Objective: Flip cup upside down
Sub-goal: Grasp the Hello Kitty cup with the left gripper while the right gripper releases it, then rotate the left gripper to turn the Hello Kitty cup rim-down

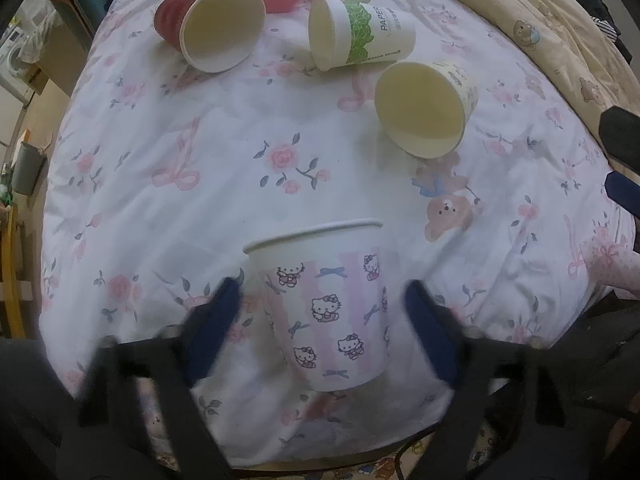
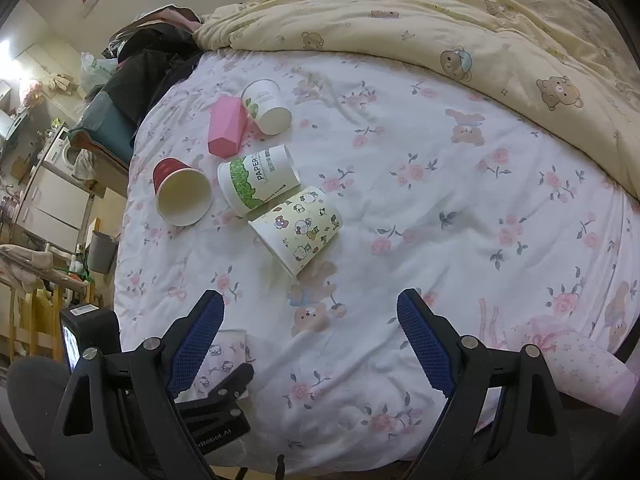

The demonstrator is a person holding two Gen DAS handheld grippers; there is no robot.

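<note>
A white paper cup with Hello Kitty prints (image 1: pixel 332 304) stands on the floral bed sheet (image 1: pixel 192 128), rim away from the camera, between the fingers of my left gripper (image 1: pixel 320 320). The jaws are open and the blue pads (image 1: pixel 218 320) do not touch the cup. The same cup (image 2: pixel 224 354) shows partly in the right wrist view, behind my right gripper's left finger. My right gripper (image 2: pixel 310 332) is open and empty above the sheet.
Several other cups lie on their sides farther back: a red one (image 2: pixel 180 194), a green-leaf PAPER one (image 2: pixel 258 184), a yellow cartoon one (image 2: pixel 298 230), a small white one (image 2: pixel 266 106), and a pink box (image 2: pixel 226 126). A yellow bear quilt (image 2: pixel 460 20) lies behind.
</note>
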